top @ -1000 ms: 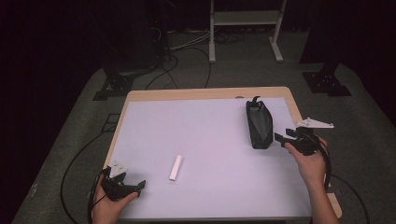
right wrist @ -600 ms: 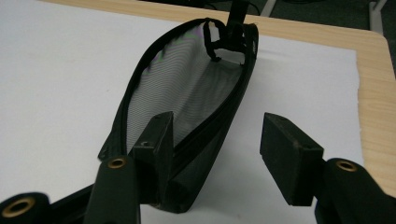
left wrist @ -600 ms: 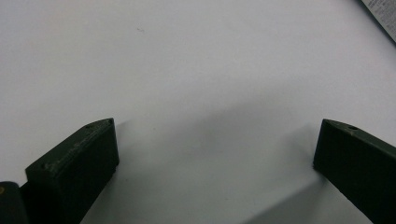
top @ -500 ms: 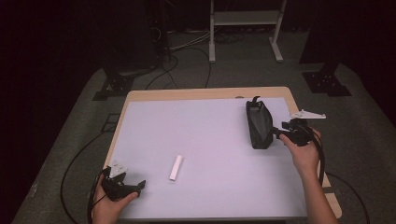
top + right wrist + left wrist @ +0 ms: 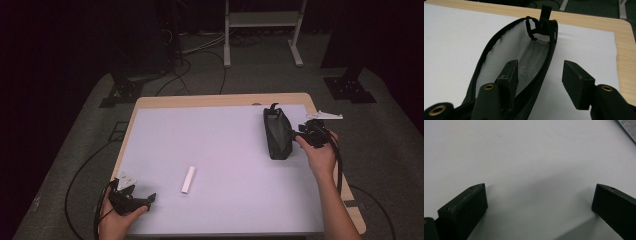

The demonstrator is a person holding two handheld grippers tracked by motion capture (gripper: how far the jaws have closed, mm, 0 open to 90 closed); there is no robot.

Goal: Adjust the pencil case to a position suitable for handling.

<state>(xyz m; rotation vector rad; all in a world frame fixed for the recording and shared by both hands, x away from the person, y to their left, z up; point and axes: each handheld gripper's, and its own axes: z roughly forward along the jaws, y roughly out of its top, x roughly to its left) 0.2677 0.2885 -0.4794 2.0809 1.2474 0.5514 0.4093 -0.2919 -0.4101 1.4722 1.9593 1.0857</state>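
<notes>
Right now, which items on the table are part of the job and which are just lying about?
In the job:
- black mesh zip pouch, lying open on the white mat; one jaw of the open right gripper is inside its mouth, the other outside
- small white stick, probably next to go in

Lying about:
- open left gripper, idle
- metal stand and floor cables beyond the table

I work in a dark lab: white-covered table (image 5: 220, 145), floor cables (image 5: 200, 50), metal stand (image 5: 260, 20) at top centre.
</notes>
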